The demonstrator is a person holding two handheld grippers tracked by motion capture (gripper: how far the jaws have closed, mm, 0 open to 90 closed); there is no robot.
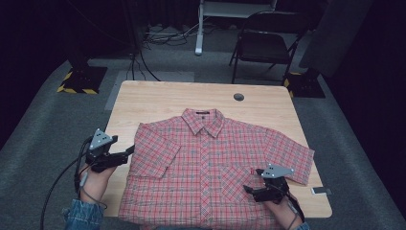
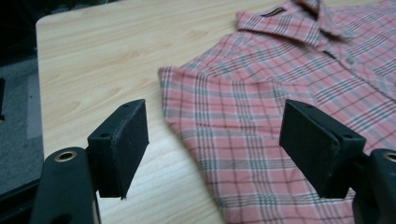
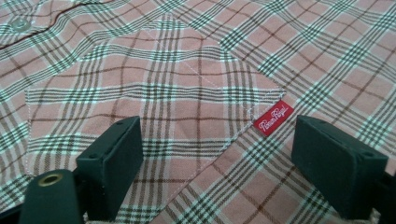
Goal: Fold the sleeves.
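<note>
Bench (image 1: pixel 158 98) first: your wooden bench carries almost nothing but the shirt, with bare wood along the far edge and down the left side. A small round hole (image 1: pixel 239 97) sits near the far right corner, and a small flat tag (image 1: pixel 321 190) lies near the front right corner.

Your shirt (image 1: pixel 206 167) is a red plaid short-sleeved one, spread flat and face up across the middle of the bench, buttoned, collar (image 1: pixel 203 120) pointing to the far edge and hem hanging at the front edge. Its two sleeves reach out toward the left and right edges.

Your left gripper (image 1: pixel 130 151) hovers at the left edge of the bench, aimed at the tip of the near sleeve (image 2: pixel 196 93). In the left gripper view its jaws stand wide apart with nothing between the pads; the sleeve edge lies beyond them on the wood.

Your right gripper (image 1: pixel 249 189) hangs over the front right part of the shirt, jaws likewise spread wide and empty, just above the chest pocket (image 3: pixel 140 107).

At the pocket's corner sits a small red label (image 3: pixel 273 117) with white script.
</note>
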